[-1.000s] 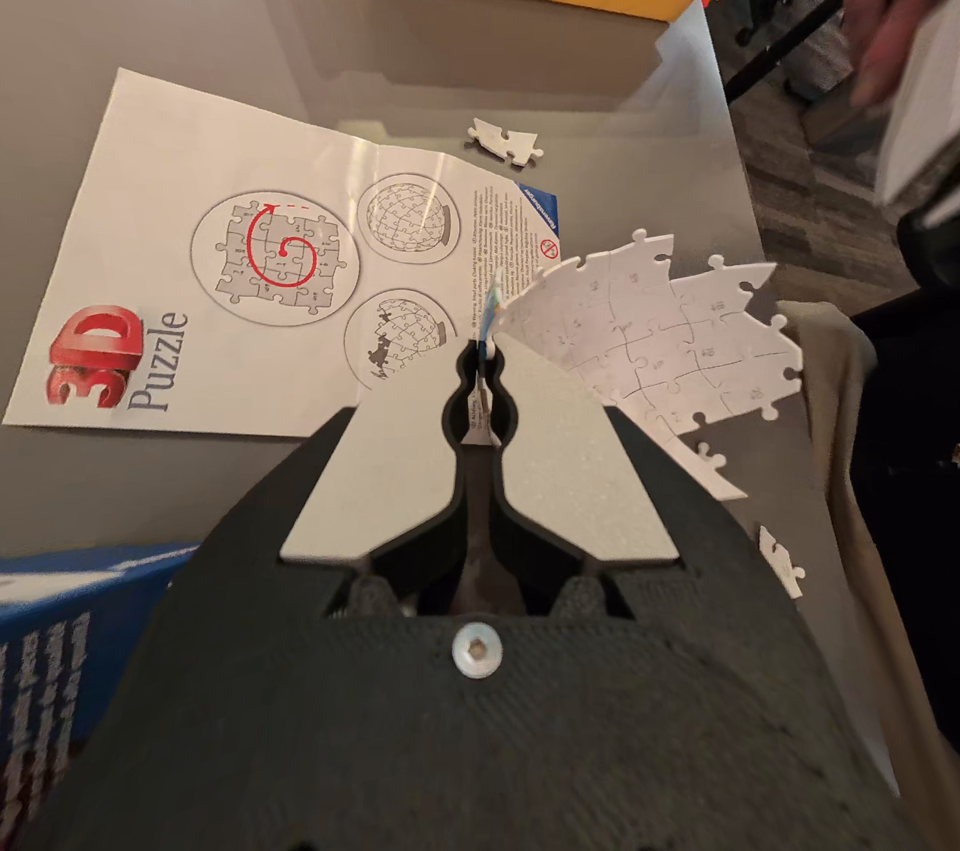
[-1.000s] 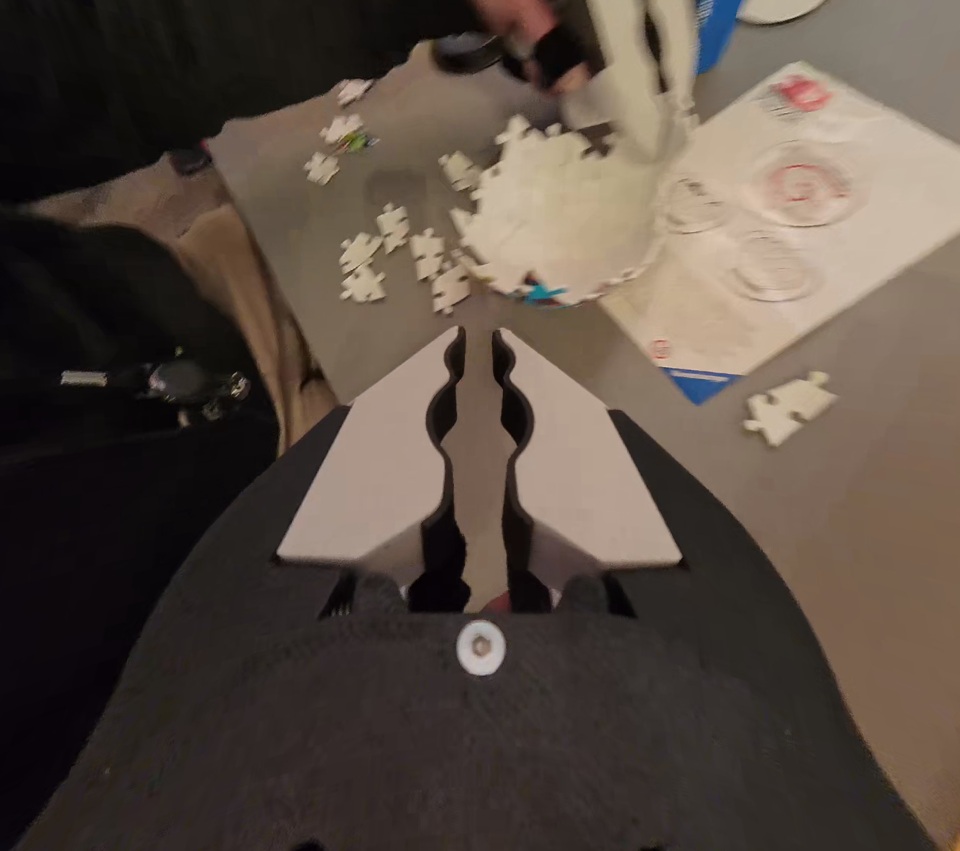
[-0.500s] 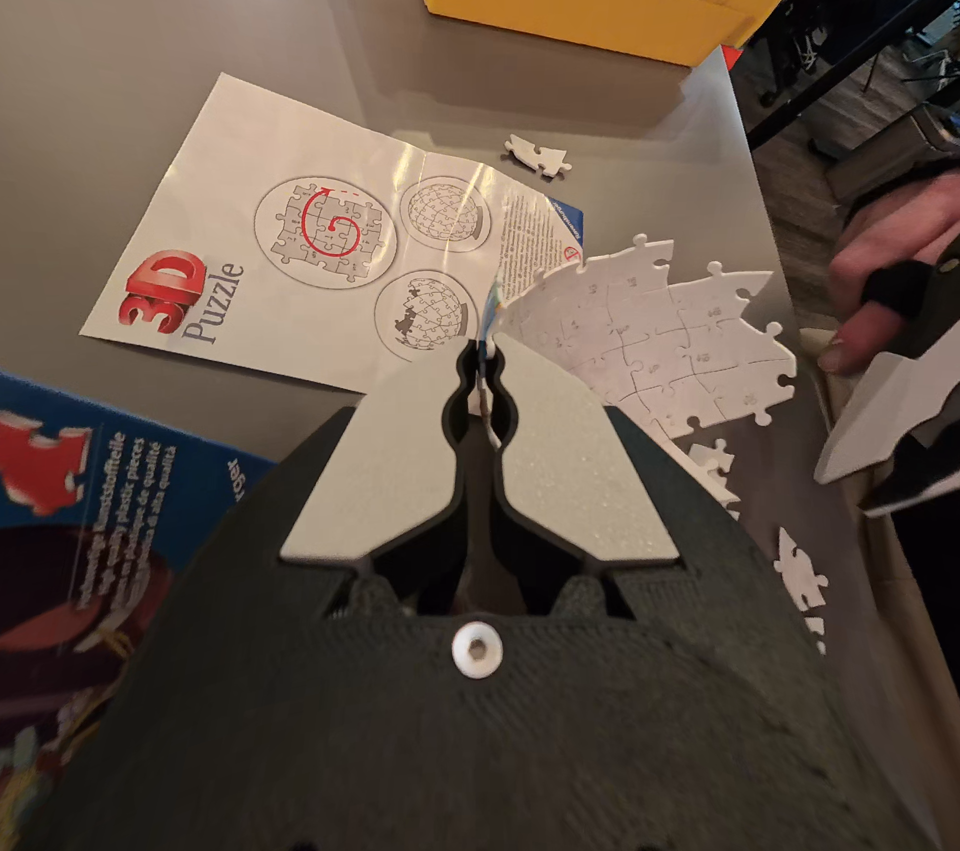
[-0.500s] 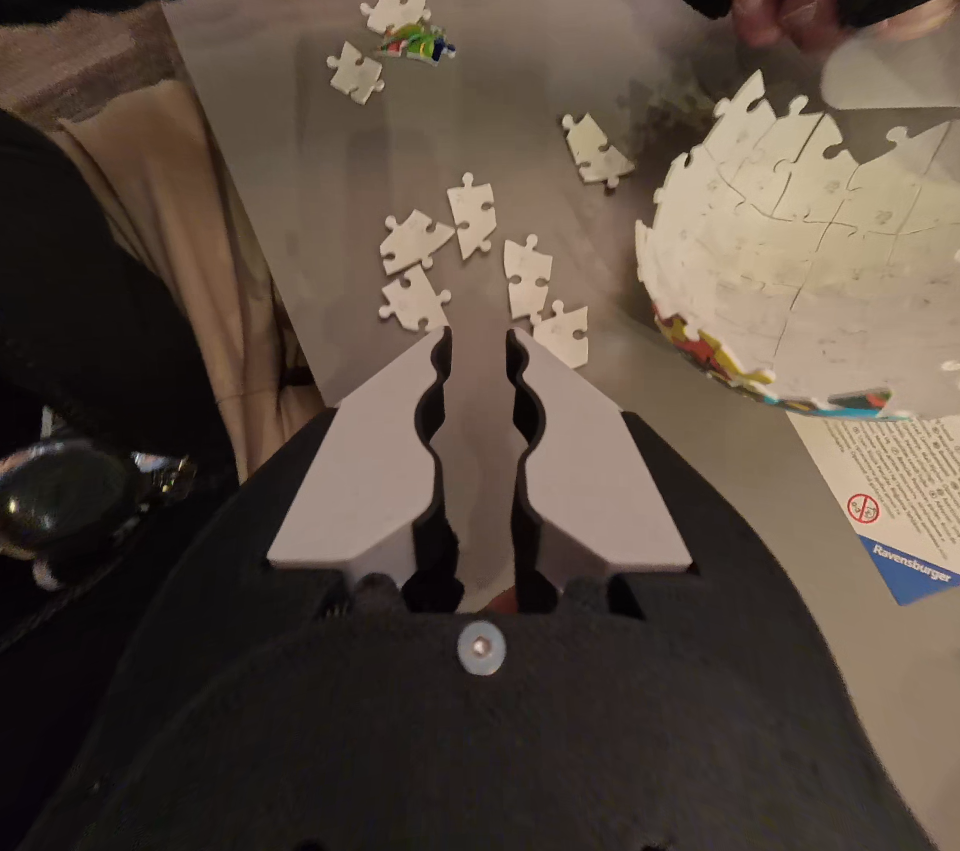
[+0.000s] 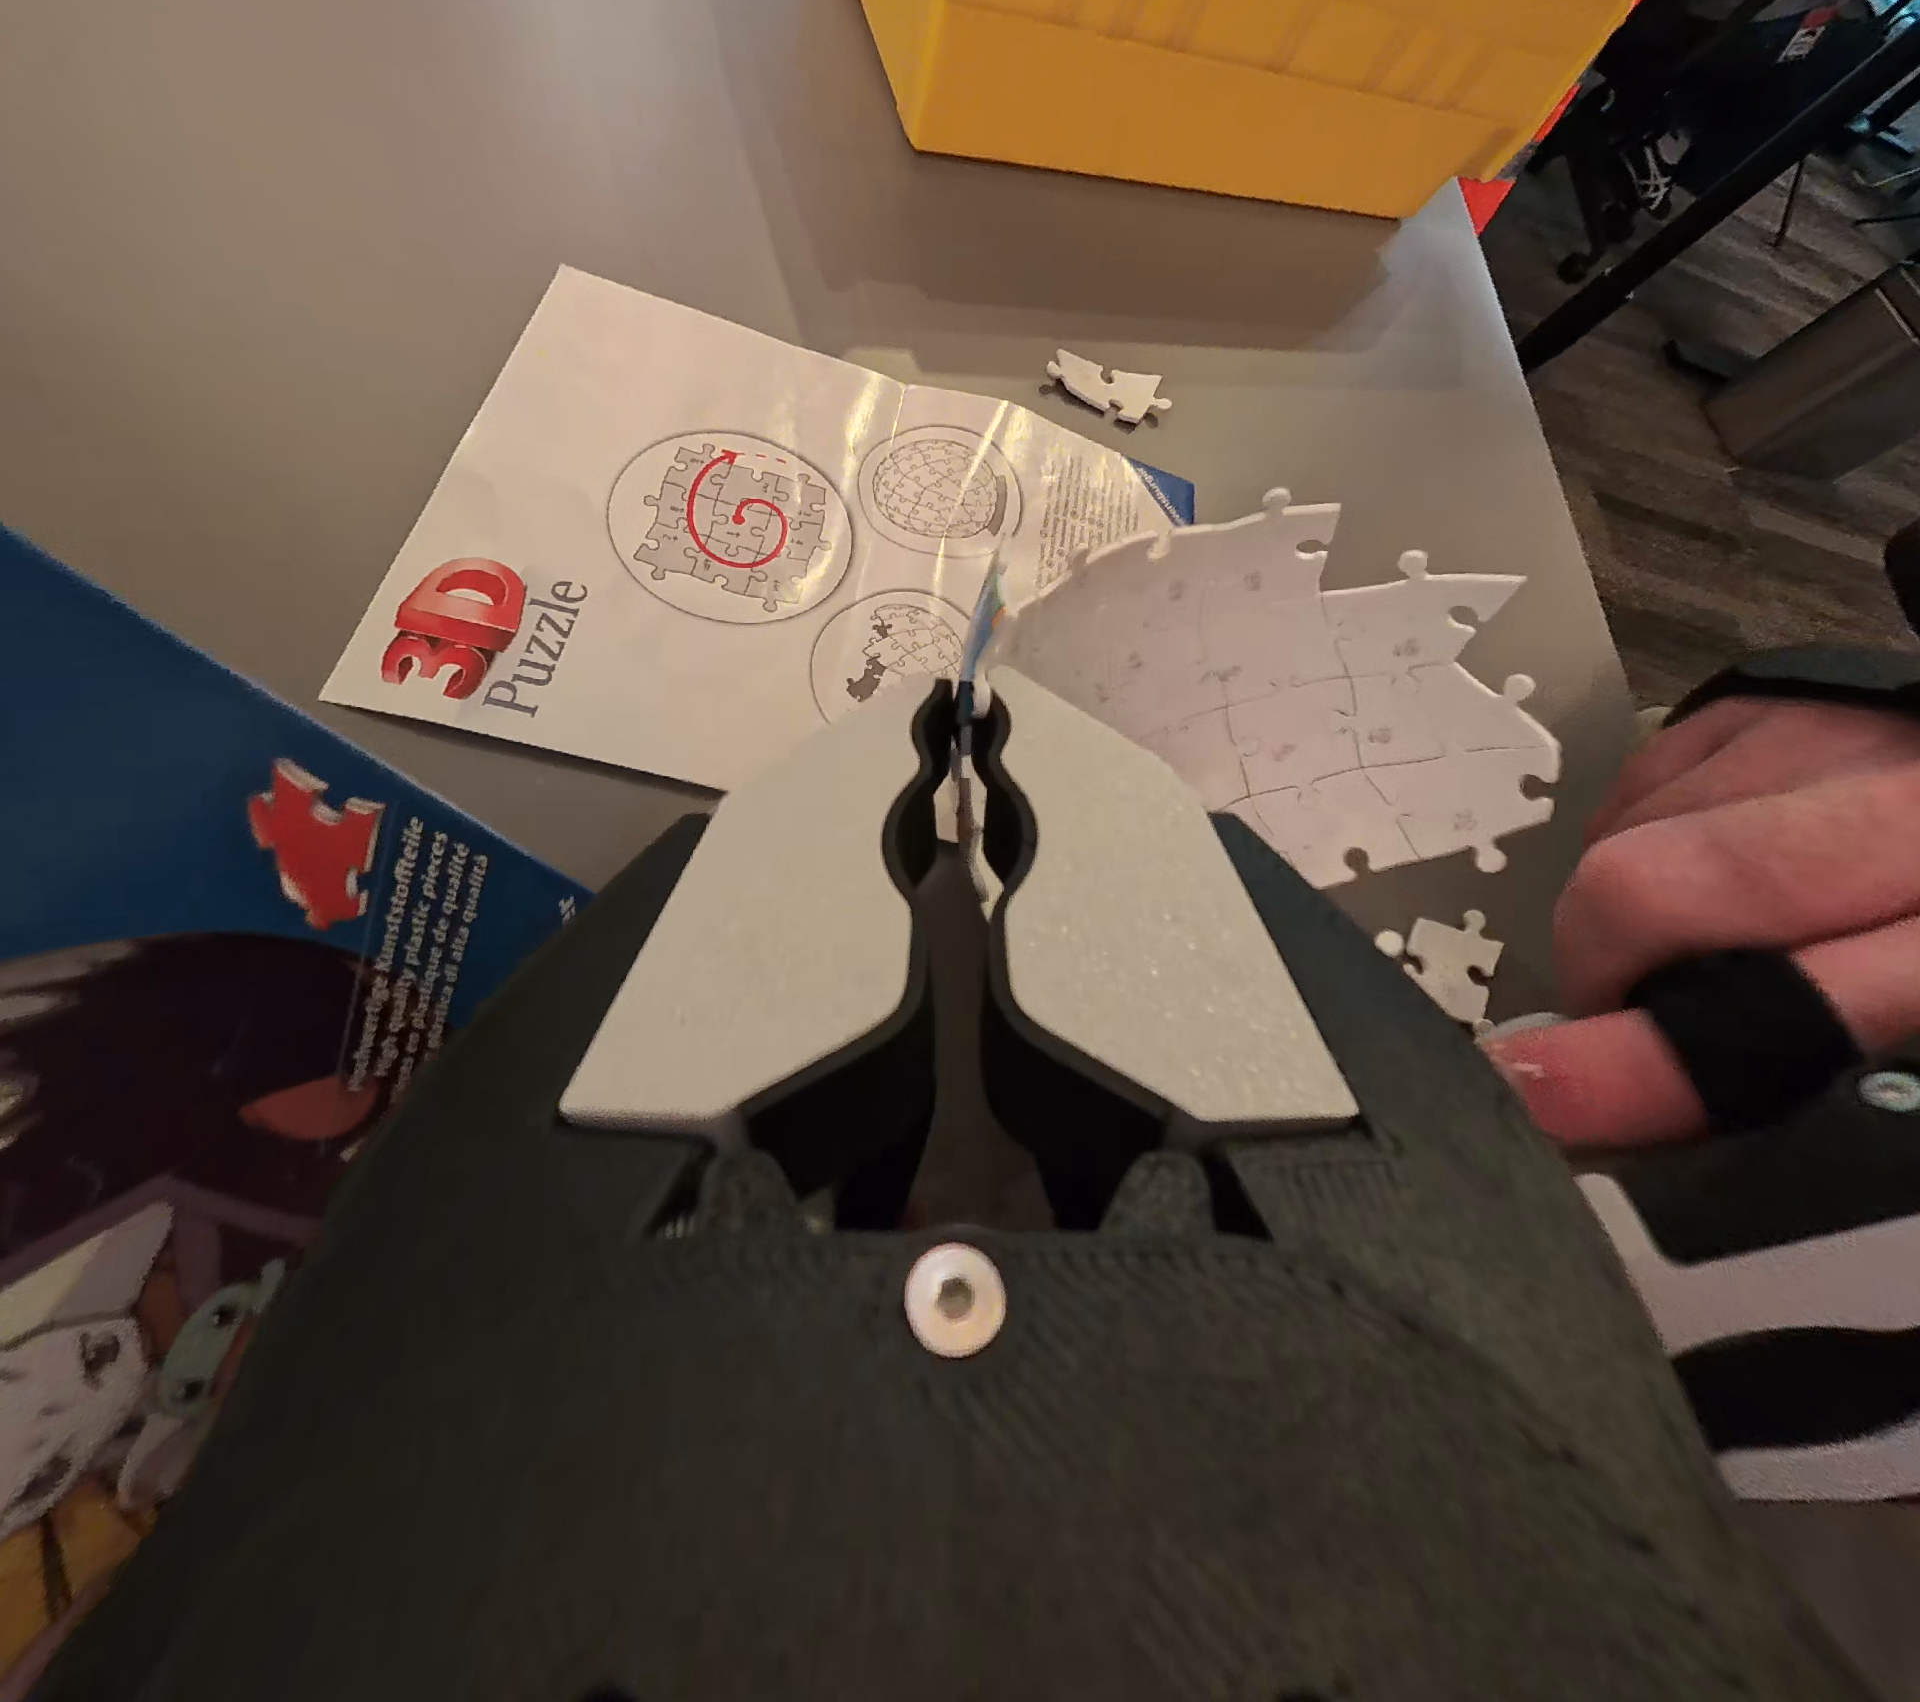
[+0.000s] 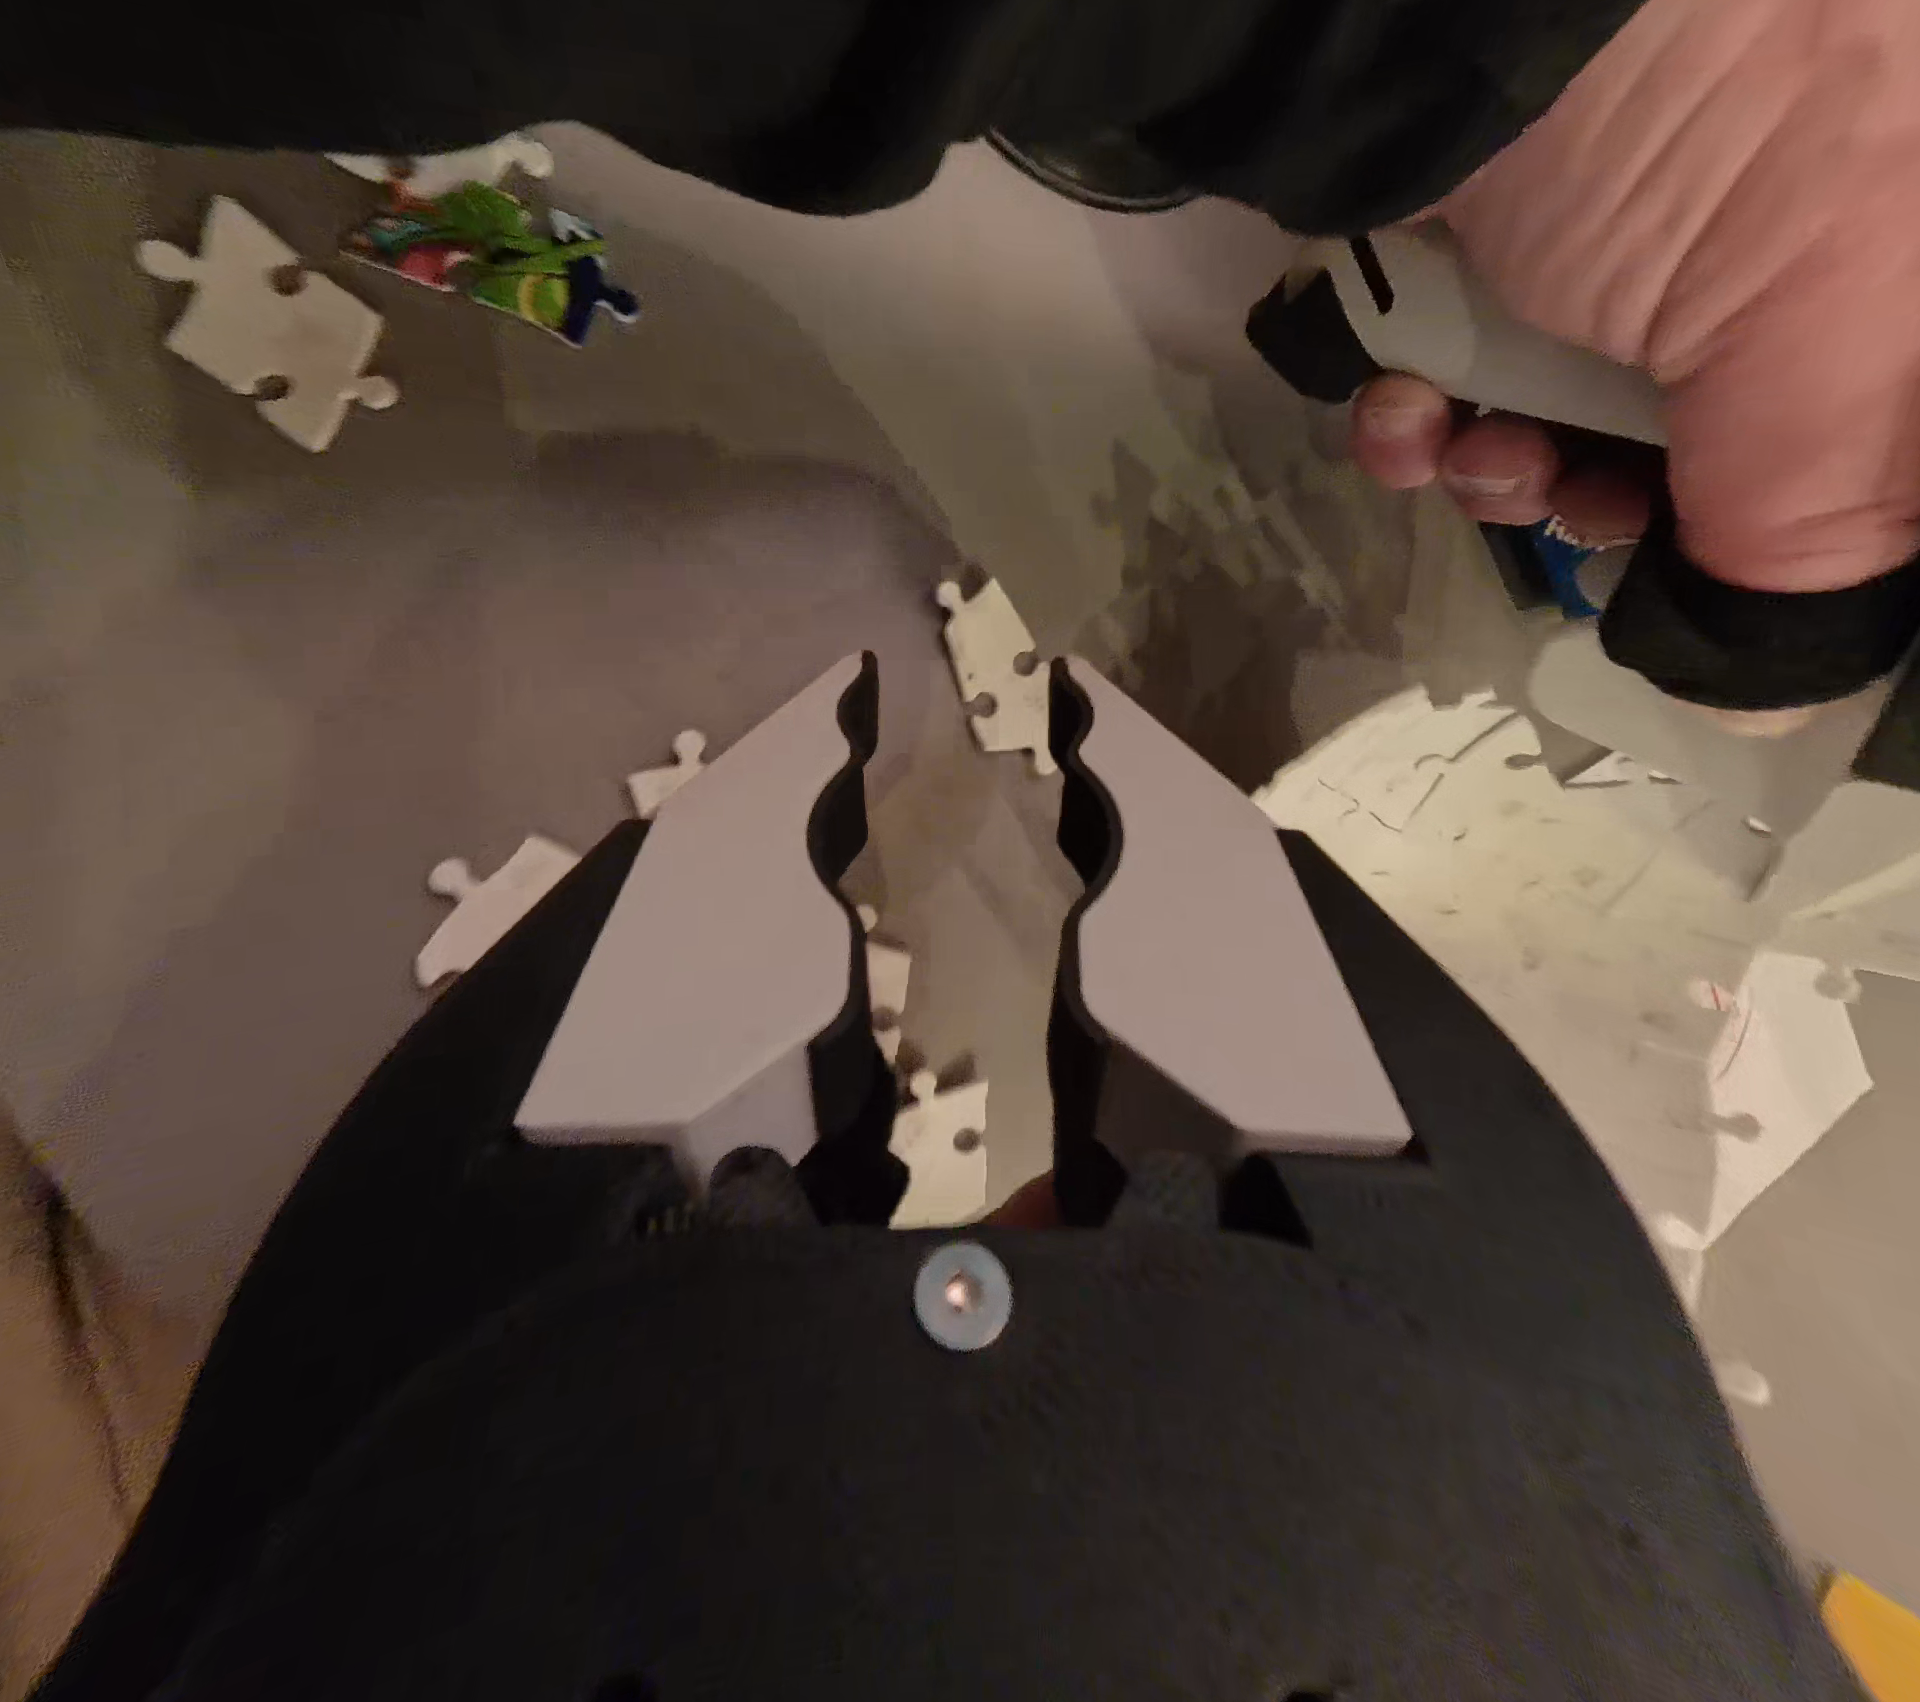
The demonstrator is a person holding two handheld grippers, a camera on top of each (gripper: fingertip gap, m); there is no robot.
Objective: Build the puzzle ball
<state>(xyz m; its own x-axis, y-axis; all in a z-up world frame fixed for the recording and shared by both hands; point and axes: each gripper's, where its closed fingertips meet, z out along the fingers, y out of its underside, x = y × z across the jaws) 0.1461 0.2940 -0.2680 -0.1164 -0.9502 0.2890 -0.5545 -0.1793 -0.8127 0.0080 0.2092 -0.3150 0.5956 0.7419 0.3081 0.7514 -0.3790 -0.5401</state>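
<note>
Left gripper (image 5: 971, 696) still pinches the rim of the white curved half-built puzzle ball shell (image 5: 1299, 696) above the grey counter (image 5: 416, 146); right gripper (image 6: 961, 676), jaws now wider, has dropped closer over loose white puzzle pieces (image 6: 995, 676).

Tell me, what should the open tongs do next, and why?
Probably lower the right tongs onto the loose white piece just beyond their tips and pinch it: they are open and empty, while the left tongs grip the half-built puzzle ball.
</note>
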